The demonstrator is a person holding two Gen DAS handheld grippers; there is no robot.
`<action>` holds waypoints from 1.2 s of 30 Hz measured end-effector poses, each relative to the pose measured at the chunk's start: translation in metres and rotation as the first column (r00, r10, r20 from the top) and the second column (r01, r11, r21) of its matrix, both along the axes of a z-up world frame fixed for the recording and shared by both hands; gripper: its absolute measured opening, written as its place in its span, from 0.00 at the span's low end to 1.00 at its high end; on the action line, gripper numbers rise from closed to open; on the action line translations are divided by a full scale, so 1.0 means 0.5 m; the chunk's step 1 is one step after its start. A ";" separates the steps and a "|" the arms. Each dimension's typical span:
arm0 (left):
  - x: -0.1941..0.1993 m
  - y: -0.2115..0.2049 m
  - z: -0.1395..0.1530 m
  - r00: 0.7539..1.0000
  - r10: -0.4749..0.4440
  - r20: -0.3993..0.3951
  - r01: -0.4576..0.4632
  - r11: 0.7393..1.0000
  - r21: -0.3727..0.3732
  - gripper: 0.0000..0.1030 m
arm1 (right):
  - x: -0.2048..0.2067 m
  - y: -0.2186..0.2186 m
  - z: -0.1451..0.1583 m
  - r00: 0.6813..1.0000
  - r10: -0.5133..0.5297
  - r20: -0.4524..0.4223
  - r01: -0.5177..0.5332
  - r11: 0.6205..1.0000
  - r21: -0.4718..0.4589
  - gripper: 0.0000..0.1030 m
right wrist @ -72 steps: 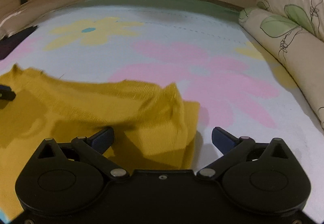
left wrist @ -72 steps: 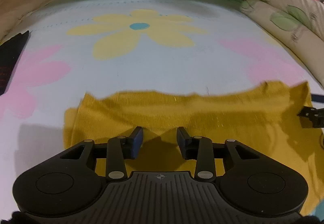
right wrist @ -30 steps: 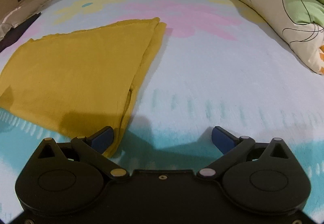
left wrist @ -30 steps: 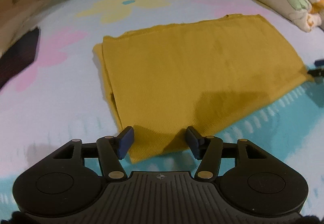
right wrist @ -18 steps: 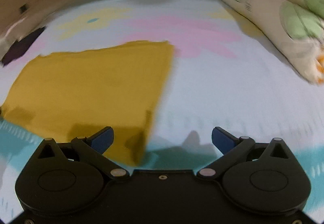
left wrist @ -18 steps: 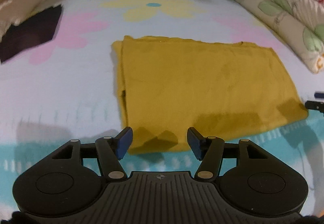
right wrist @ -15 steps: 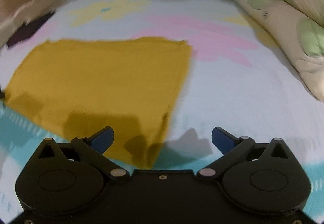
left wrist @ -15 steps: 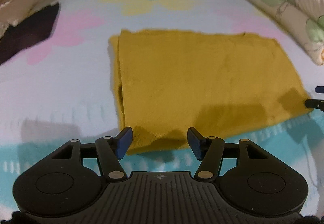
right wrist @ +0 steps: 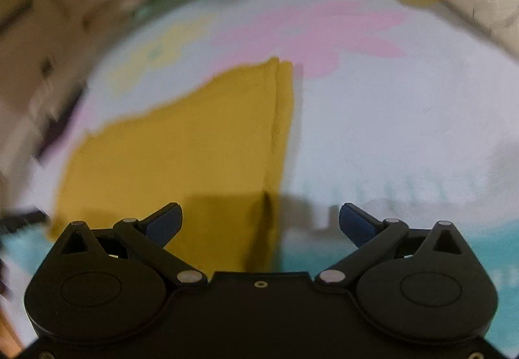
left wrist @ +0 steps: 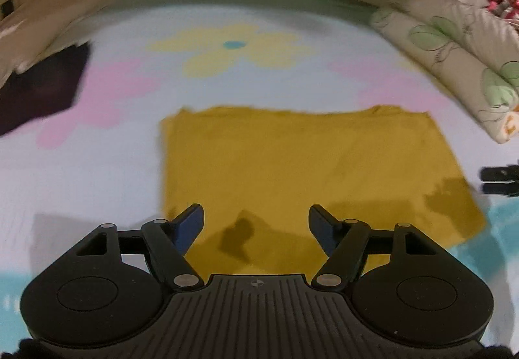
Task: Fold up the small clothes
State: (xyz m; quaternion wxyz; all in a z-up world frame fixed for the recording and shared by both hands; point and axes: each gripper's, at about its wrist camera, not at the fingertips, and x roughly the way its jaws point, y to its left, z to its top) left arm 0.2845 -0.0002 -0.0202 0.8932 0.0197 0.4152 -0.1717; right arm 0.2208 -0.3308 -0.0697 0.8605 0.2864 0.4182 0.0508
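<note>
Bed [left wrist: 97, 164], covered by a pale sheet printed with yellow and pink flowers, with a wooden frame at the far edge. A rolled floral quilt [left wrist: 454, 67] lies along its right side and a dark garment [left wrist: 39, 93] near its left edge.

Yellow garment [left wrist: 308, 171], the task's thing, lies flat in the middle of the bed as a neat rectangle with layered edges visible along its right side in the right wrist view [right wrist: 194, 148]. A moment ago it was being carried over and its near corners sat at the fingers; now it rests free, touched by neither tool. The fold just made therefore appears complete.

Left gripper [left wrist: 256, 222] hangs above the near edge of the cloth, its fingers apart and opening further, with nothing between them.

Right gripper [right wrist: 259, 222] stands over the garment's right near corner, fingers spread wide and empty; its tip also shows at the right edge of the left wrist view [left wrist: 501, 179].

Judgement: both tools have let go and drawn back; a further fold, or a new piece, comes next.
</note>
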 end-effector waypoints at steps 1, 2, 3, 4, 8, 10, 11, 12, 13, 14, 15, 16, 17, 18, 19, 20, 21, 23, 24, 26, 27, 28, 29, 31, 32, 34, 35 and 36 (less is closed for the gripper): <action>0.009 -0.017 -0.001 1.000 -0.009 -0.001 0.009 1.000 0.002 0.68 | 0.012 -0.008 -0.007 1.000 -0.014 0.005 0.014 0.999 0.046 1.00; 0.019 -0.036 -0.004 1.000 -0.020 -0.009 0.020 1.000 0.000 0.68 | 0.024 -0.015 -0.015 1.000 -0.026 0.006 0.026 0.996 0.082 1.00; 0.029 -0.054 -0.011 0.999 -0.031 -0.019 0.031 1.000 -0.004 0.68 | 0.040 -0.021 -0.027 0.999 -0.034 0.002 0.033 0.993 0.117 1.00; 0.040 -0.075 -0.018 0.999 -0.043 -0.033 0.043 0.999 -0.009 0.68 | 0.056 -0.027 -0.040 0.999 -0.042 -0.010 0.043 0.989 0.142 1.00; 0.074 -0.151 -0.054 0.994 -0.084 -0.069 0.084 0.996 -0.013 0.68 | 0.092 -0.042 -0.064 0.998 -0.065 0.008 0.062 0.976 0.210 1.00; 0.091 -0.189 -0.067 0.993 -0.092 -0.080 0.090 0.996 -0.022 0.68 | 0.075 -0.042 -0.061 0.998 -0.057 0.014 0.052 0.968 0.247 1.00; 0.102 -0.205 -0.072 0.992 -0.094 -0.088 0.092 0.995 -0.027 0.68 | 0.084 -0.045 -0.065 0.999 -0.051 0.019 0.044 0.962 0.270 1.00; 0.116 -0.220 -0.079 0.991 -0.094 -0.097 0.092 0.995 -0.030 0.68 | 0.081 -0.049 -0.062 0.999 -0.048 0.023 0.039 0.957 0.286 1.00; 0.131 -0.232 -0.085 0.990 -0.088 -0.110 0.085 0.996 -0.030 0.68 | 0.084 -0.052 -0.064 0.998 -0.046 0.032 0.034 0.952 0.304 1.00; 0.146 -0.244 -0.094 0.989 -0.077 -0.123 0.075 0.997 -0.021 0.68 | 0.079 -0.055 -0.062 0.998 -0.045 0.038 0.031 0.948 0.316 1.00; 0.159 -0.254 -0.102 0.989 -0.067 -0.134 0.066 0.998 -0.007 0.68 | 0.082 -0.056 -0.063 0.998 -0.047 0.047 0.029 0.944 0.328 1.00; 0.172 -0.262 -0.106 0.990 -0.056 -0.133 0.057 0.998 0.010 0.69 | 0.085 -0.056 -0.066 0.997 -0.048 0.055 0.026 0.941 0.336 1.00; 0.183 -0.269 -0.107 0.991 -0.048 -0.122 0.052 0.998 0.024 0.71 | 0.088 -0.055 -0.067 0.997 -0.044 0.058 0.022 0.939 0.342 1.00; 0.196 -0.276 -0.108 0.991 -0.044 -0.125 0.048 0.998 0.031 0.72 | 0.091 -0.055 -0.067 0.997 -0.036 0.062 0.012 0.939 0.344 1.00; 0.208 -0.278 -0.110 0.989 -0.038 -0.140 0.042 0.999 0.028 0.75 | 0.096 -0.055 -0.066 0.998 -0.023 0.062 0.001 0.939 0.345 1.00; 0.219 -0.278 -0.112 0.987 -0.027 -0.156 0.030 0.999 0.018 0.79 | 0.102 -0.056 -0.066 0.998 -0.011 0.064 -0.012 0.938 0.347 1.00; 0.226 -0.278 -0.113 0.985 -0.019 -0.170 0.021 1.000 0.009 0.81 | 0.108 -0.057 -0.067 0.998 0.001 0.064 -0.024 0.935 0.353 1.00; 0.234 -0.283 -0.115 0.984 -0.026 -0.178 0.030 0.999 0.020 0.86 | 0.120 -0.060 -0.070 0.998 0.014 0.067 -0.038 0.927 0.374 1.00; 0.233 -0.287 -0.117 0.984 -0.035 -0.172 0.042 0.998 0.036 0.87 | 0.127 -0.060 -0.071 0.998 0.019 0.065 -0.042 0.924 0.380 1.00; 0.232 -0.294 -0.123 0.986 -0.049 -0.160 0.059 0.997 0.052 0.91 | 0.136 -0.060 -0.071 0.998 0.026 0.055 -0.046 0.922 0.385 1.00; 0.234 -0.297 -0.125 0.987 -0.049 -0.155 0.059 0.997 0.056 0.92 | 0.140 -0.058 -0.069 0.998 0.033 0.048 -0.049 0.922 0.384 1.00; 0.233 -0.297 -0.126 0.987 -0.048 -0.152 0.058 0.997 0.057 0.92 | 0.142 -0.057 -0.068 0.998 0.040 0.044 -0.054 0.924 0.380 1.00; 0.233 -0.297 -0.126 0.987 -0.046 -0.152 0.055 0.997 0.059 0.92 | 0.142 -0.057 -0.067 0.998 0.046 0.044 -0.059 0.925 0.376 1.00; 0.238 -0.302 -0.121 0.987 -0.042 -0.152 0.051 0.997 0.060 0.92 | 0.133 -0.057 -0.068 0.998 0.042 0.046 -0.056 0.921 0.387 1.00; 0.241 -0.305 -0.119 0.987 -0.039 -0.154 0.049 0.997 0.060 0.92 | 0.128 -0.055 -0.069 0.998 0.046 0.049 -0.062 0.917 0.394 1.00; 0.240 -0.302 -0.112 0.989 -0.027 -0.145 0.035 0.998 0.058 0.91 | 0.120 -0.050 -0.069 0.996 0.079 0.049 -0.092 0.915 0.393 0.99; 0.240 -0.301 -0.109 0.990 -0.017 -0.143 0.025 0.998 0.056 0.89 | 0.114 -0.046 -0.066 0.994 0.099 0.044 -0.109 0.917 0.383 0.98; 0.237 -0.298 -0.104 0.990 -0.007 -0.142 0.015 0.999 0.052 0.89 | 0.110 -0.044 -0.064 0.992 0.118 0.039 -0.124 0.920 0.373 0.92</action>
